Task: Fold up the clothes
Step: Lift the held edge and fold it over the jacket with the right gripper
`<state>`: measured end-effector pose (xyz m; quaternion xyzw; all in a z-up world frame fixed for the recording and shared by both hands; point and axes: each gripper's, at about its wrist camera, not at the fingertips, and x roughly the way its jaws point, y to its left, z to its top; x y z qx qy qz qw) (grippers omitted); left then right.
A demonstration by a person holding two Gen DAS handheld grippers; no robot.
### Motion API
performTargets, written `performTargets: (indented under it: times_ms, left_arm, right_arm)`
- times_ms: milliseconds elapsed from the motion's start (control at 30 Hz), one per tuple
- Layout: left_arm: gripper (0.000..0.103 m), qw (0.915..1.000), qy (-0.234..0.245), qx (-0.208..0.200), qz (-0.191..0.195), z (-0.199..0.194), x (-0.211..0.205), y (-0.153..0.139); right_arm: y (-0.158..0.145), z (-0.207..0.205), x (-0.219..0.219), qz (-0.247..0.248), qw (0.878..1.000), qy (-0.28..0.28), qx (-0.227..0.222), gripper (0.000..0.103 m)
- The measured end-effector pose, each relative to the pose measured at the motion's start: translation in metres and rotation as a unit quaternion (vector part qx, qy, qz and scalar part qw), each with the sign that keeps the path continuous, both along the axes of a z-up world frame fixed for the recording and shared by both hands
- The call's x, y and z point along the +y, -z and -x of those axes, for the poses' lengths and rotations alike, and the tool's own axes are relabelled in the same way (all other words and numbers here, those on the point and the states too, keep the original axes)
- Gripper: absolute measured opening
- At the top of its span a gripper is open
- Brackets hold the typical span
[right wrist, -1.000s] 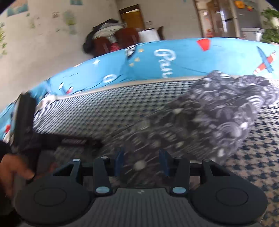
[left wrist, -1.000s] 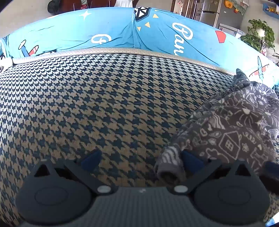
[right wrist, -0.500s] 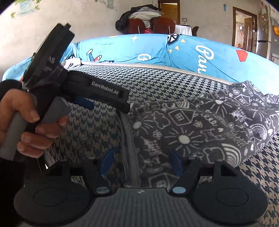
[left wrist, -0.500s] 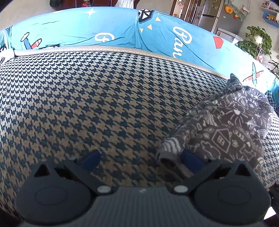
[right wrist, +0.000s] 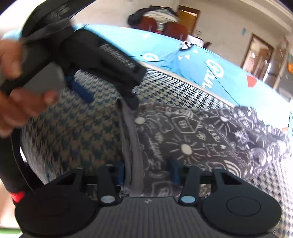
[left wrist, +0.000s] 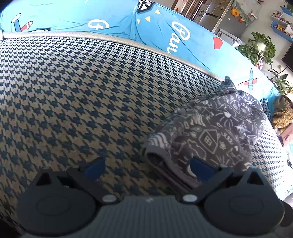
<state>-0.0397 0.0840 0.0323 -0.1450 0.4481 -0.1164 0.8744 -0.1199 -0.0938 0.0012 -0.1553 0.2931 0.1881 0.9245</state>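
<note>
A dark grey garment (left wrist: 210, 131) with white doodle print lies bunched on the houndstooth sofa seat (left wrist: 82, 91). My left gripper (left wrist: 146, 167) is open; the garment's folded grey hem lies between its blue pads, against the right pad (left wrist: 200, 169). In the right wrist view the garment (right wrist: 192, 139) spreads to the right and its grey hem runs down between my right gripper's (right wrist: 147, 174) jaws, which stand partly apart around the cloth. The left gripper's body (right wrist: 109, 62) and the hand holding it show at upper left there, its finger touching the hem's far corner.
A blue printed cover (left wrist: 146, 27) lies over the sofa back. A fridge (left wrist: 219, 16) and potted plants (left wrist: 260, 47) stand behind at right. Chairs with piled clothes (right wrist: 157, 20) and doors are at the far wall.
The right gripper has moved forward over the hem and narrowed its jaws around it. The left gripper has stayed open at the hem's other corner, shifting slightly closer.
</note>
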Motion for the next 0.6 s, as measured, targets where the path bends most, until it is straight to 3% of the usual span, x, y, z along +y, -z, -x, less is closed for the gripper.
performTargets:
  times_ms: [133,267,467,600]
  left_arm:
    - [0.103,0.9993,0.013,0.016,0.031,-0.001,-0.004,0.002]
    - [0.103,0.9972,0.018,0.033,0.065,-0.003,-0.011,0.006]
    - [0.103,0.9924,0.026,0.058,0.105,-0.007,-0.022,0.013]
    - [0.103,0.9902,0.031,0.065,0.119,-0.006,-0.028,0.016]
  right_arm:
    - [-0.011,-0.019,-0.028,-0.118,0.991,0.043,0.053,0.031]
    - [-0.013,-0.032,-0.048,-0.188,0.975,0.072,0.088,0.026]
    - [-0.013,-0.040,-0.064,-0.245,0.957,0.097,0.118,0.025]
    - [-0.014,-0.045,-0.071,-0.251,0.955,0.098,0.124,0.025]
